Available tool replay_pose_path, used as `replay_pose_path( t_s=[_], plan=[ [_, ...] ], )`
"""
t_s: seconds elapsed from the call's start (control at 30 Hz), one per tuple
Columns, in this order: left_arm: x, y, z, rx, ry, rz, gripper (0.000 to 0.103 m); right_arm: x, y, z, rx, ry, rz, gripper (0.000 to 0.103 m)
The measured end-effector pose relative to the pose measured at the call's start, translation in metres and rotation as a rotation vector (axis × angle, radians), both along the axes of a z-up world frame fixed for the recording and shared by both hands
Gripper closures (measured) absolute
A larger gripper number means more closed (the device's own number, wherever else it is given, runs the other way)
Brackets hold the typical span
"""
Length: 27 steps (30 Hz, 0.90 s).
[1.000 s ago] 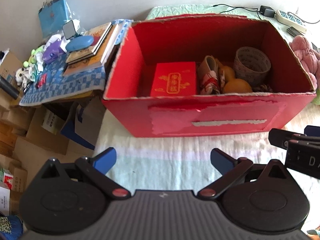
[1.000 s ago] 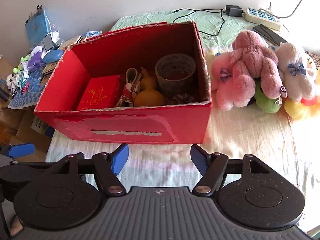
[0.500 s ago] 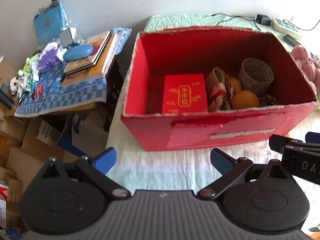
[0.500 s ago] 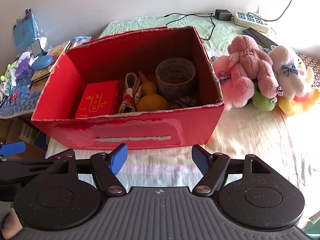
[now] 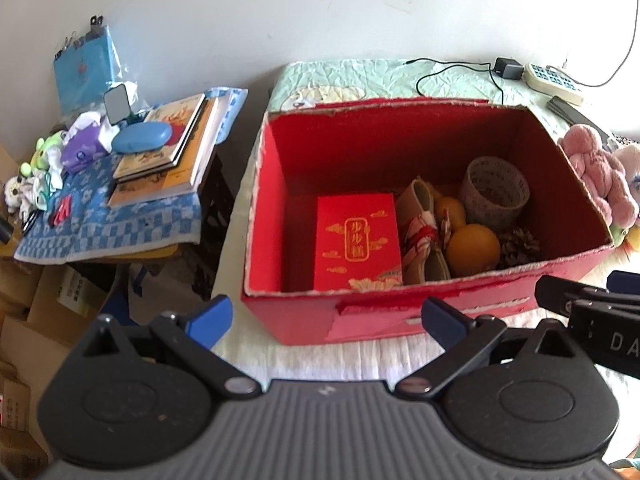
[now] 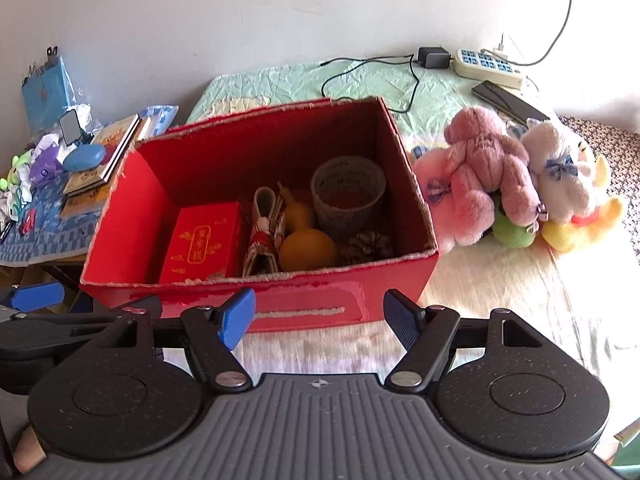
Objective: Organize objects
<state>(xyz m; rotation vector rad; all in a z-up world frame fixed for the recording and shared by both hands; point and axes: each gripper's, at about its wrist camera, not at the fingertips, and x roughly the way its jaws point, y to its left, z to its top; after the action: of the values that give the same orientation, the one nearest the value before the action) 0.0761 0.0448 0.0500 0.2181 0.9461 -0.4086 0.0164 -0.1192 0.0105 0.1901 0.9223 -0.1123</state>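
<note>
Left gripper (image 5: 326,316): released, empty.
Right gripper (image 6: 318,310): released, empty.
Plush toys (image 6: 500,184): two o'clock of box (image 6: 260,300); I'd pinch one body squarely.

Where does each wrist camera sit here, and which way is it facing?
Left wrist: on the left gripper, facing the red box and side table; its open fingers and part of the right gripper show.
Right wrist: on the right gripper, facing the box and plush toys; its open fingers and the left gripper's fingertip show.
Shared: box, small red packet, tape roll.
</note>
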Motion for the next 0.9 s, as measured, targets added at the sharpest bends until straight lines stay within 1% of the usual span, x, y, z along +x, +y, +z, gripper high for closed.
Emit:
replay_pose_path(
  t_s=[0.3, 0.43, 0.5, 0.63, 0.9],
  plan=[
    [0.017, -0.011, 0.013, -0.004, -0.028, 0.009, 0.002, 0.015, -0.009, 0.012, 0.018, -0.030, -0.003, 0.029],
    [0.025, -0.019, 0.017, -0.001, -0.044, 0.018, 0.002, 0.023, -0.017, 0.018, 0.004, -0.065, 0.005, 0.029],
    [0.028, -0.025, 0.016, 0.009, -0.047, 0.014, 0.002, 0.028, -0.022, 0.019, 0.009, -0.078, 0.004, 0.029],
    [0.037, -0.036, 0.012, 0.029, -0.035, 0.012, 0.002, 0.040, -0.033, 0.016, 0.021, -0.067, 0.015, 0.030],
    [0.046, -0.051, -0.001, 0.027, -0.005, 0.025, 0.002, 0.060, -0.047, 0.009, 0.030, -0.052, 0.029, 0.030]
  ],
)
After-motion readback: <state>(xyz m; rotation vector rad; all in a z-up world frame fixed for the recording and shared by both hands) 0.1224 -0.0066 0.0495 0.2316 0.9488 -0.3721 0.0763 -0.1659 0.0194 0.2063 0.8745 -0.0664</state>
